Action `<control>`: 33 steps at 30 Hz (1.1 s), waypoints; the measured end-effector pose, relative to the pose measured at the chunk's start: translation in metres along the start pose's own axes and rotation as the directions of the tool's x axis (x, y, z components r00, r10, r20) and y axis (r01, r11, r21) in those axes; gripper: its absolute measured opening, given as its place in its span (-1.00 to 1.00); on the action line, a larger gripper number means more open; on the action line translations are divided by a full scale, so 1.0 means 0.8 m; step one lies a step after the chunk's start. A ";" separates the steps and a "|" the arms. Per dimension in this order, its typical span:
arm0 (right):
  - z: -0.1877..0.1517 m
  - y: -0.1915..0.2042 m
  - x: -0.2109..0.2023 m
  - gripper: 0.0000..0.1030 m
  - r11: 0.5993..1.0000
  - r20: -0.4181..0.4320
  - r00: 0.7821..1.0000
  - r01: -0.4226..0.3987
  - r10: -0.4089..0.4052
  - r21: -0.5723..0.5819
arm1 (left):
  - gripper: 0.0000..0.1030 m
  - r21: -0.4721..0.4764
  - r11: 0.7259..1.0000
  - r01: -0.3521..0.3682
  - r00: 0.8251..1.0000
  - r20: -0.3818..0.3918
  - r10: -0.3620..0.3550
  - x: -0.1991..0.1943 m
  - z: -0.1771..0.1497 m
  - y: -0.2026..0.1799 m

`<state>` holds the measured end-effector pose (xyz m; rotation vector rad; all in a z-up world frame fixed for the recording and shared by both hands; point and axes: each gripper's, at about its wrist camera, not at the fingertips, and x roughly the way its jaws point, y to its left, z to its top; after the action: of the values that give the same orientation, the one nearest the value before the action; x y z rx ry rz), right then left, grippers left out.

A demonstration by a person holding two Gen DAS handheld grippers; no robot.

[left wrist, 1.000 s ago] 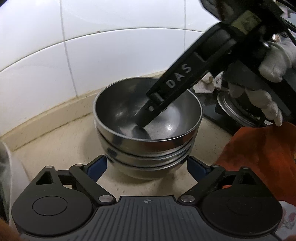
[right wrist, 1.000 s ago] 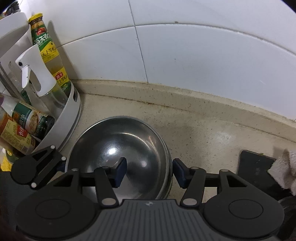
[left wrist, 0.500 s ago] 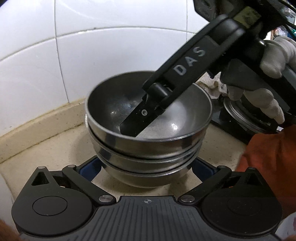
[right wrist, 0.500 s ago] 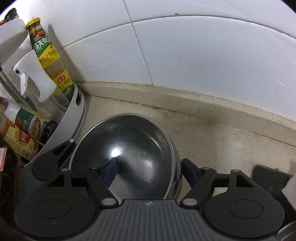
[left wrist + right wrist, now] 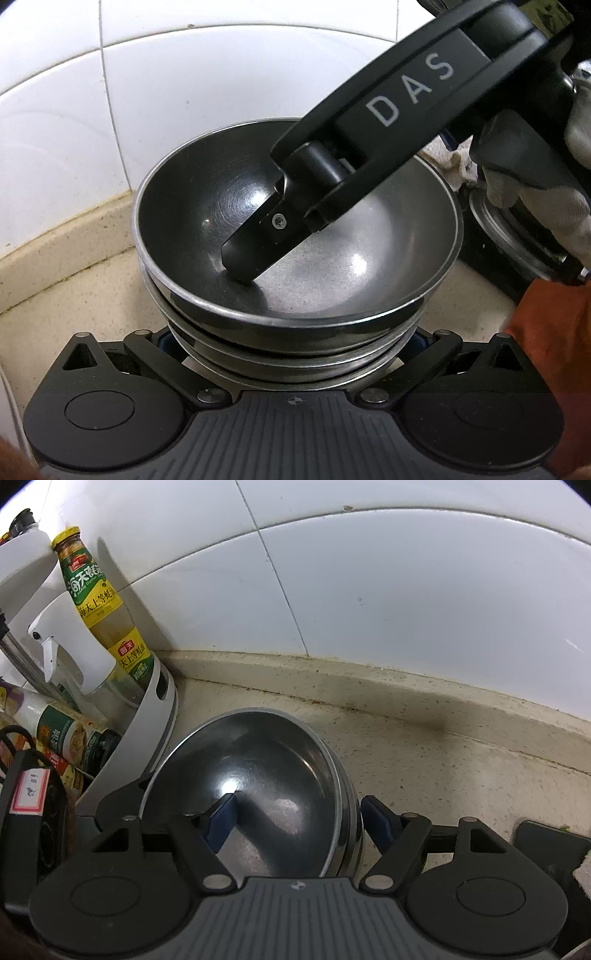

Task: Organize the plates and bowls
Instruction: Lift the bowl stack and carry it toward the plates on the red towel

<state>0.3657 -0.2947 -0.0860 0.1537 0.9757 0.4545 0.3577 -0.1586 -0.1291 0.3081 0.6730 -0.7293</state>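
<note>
Against the tiled wall, on the speckled counter (image 5: 461,775), sits the stack of steel bowls (image 5: 295,347), nested, just beside the white condiment rack (image 5: 155,723).

Left gripper (image 5: 291,341): spread to its widest, fingers flanking the lower bowls; whether the pads touch we cannot tell.

Right gripper (image 5: 299,821): jaws closing slightly, straddling the top bowl's rim (image 5: 332,775), one finger inside, one outside. No pad visibly presses, so we log it as released.

Handling, our judgement: thin polished steel, light, stiff, not fragile, but slippery and curved. Pinching the rim wall seems the surest hold; nested bowls may stick and lift together.

Clearance: rack and bottles (image 5: 99,602) crowd one side, open counter on the other. Straight up looks free.
</note>
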 end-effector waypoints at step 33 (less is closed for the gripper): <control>-0.027 0.129 -0.159 0.31 0.991 0.204 0.978 0.070 -0.046 -0.112 | 1.00 0.025 0.992 -0.125 0.984 0.127 0.121 -0.190 -0.029 -0.085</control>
<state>0.2562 -0.2598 0.0323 0.0624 0.7502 0.4335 0.2156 -0.1184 -0.0481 0.3285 0.5183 -0.6370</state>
